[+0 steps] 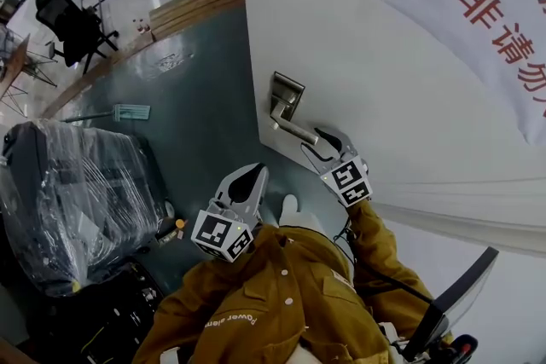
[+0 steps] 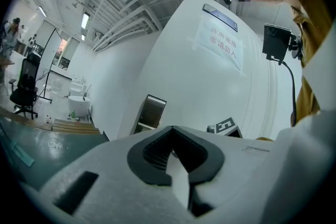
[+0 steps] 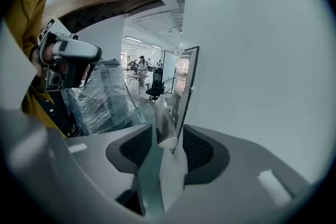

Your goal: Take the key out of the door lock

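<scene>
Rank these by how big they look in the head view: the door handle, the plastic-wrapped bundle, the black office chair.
1. plastic-wrapped bundle
2. black office chair
3. door handle
The chair stands farther from the camera, so it only narrowly outranks the handle.

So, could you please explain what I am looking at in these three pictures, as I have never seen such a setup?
There is no robot: a person in a mustard jacket holds a two-jaw gripper in each hand. The head view looks down from the person's head; the other two pictures come from cameras riding on each gripper. The left gripper is shut on nothing, held off the white door. The right gripper is at the door handle, whose lever end lies between its closing jaws. No key can be made out. A plastic-wrapped bulky item stands on the floor.
</scene>
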{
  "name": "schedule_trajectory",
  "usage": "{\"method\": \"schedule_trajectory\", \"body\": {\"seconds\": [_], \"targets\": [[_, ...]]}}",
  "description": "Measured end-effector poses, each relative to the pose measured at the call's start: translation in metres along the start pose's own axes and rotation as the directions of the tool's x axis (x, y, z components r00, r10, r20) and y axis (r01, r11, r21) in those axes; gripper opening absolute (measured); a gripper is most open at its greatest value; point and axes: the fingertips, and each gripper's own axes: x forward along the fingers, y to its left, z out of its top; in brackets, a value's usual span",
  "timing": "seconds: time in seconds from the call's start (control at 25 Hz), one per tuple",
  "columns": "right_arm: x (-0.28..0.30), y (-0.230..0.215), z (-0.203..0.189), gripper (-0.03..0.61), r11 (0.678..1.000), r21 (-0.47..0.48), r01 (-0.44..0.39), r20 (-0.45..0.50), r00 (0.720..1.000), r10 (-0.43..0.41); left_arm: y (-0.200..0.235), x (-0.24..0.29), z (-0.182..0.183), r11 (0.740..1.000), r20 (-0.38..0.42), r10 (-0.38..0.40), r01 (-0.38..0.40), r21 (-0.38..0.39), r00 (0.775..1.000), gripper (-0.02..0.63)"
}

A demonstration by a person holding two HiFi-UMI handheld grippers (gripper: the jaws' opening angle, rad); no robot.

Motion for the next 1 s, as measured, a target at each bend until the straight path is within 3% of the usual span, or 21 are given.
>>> {"method": "schedule_trajectory", "body": {"seconds": [0.08, 0.32, 0.4, 0.44, 0.48, 0.52, 0.64, 0.76, 0.84, 1.0], "targets": [[0.000, -0.001, 0.001, 0.146, 1.000, 0.002, -0.003, 0.013, 1.000, 0.002, 0.003, 0.001, -0.001, 1.000, -0.002, -0.002, 0.002, -0.009, 1.000, -0.003], [0.000, -0.001, 0.001, 0.138, 1.000, 0.013, -0.025, 0.018, 1.000, 0.025, 0.017, 0.017, -0.020, 0.997, -0.068, -0.001, -0.004, -0.075, 0.998, -0.003], [0.000, -0.001, 0.000, 0.137, 1.000, 0.013, -0.027, 0.016, 1.000, 0.027, 0.028, 0.030, -0.034, 0.985, -0.080, -0.018, 0.004, -0.170, 0.997, -0.002], [0.000, -0.001, 0.000, 0.137, 1.000, 0.013, -0.028, 0.015, 1.000, 0.027, 0.036, 0.037, -0.043, 0.970, -0.078, -0.023, 0.004, -0.244, 0.997, 0.077], [0.000, -0.001, 0.000, 0.137, 1.000, 0.013, -0.028, 0.014, 1.000, 0.028, 0.047, 0.044, -0.052, 0.948, -0.075, -0.022, -0.003, -0.319, 0.997, 0.177], [0.001, -0.001, 0.000, 0.137, 0.999, 0.014, -0.029, 0.013, 1.000, 0.028, 0.058, 0.052, -0.062, 0.923, -0.073, -0.014, -0.015, -0.384, 0.997, 0.186], [0.000, -0.002, 0.000, 0.138, 0.999, 0.025, -0.021, 0.011, 1.000, 0.021, 0.091, 0.077, -0.088, 0.839, -0.059, 0.014, -0.044, -0.542, 0.998, 0.192], [0.001, 0.000, 0.000, 0.138, 0.999, 0.029, -0.016, 0.005, 1.000, 0.016, 0.114, 0.099, -0.103, 0.707, -0.011, 0.014, -0.018, -0.707, 1.000, 0.189], [0.000, 0.000, 0.000, 0.138, 0.999, 0.032, -0.015, -0.002, 1.000, 0.015, 0.119, 0.112, -0.110, 0.636, 0.011, -0.003, 0.011, -0.771, 1.000, 0.159], [-0.001, -0.001, -0.002, 0.140, 0.999, 0.045, -0.009, -0.006, 1.000, 0.009, 0.123, 0.131, -0.118, 0.572, 0.025, -0.013, 0.028, -0.820, 1.000, 0.137]]}}
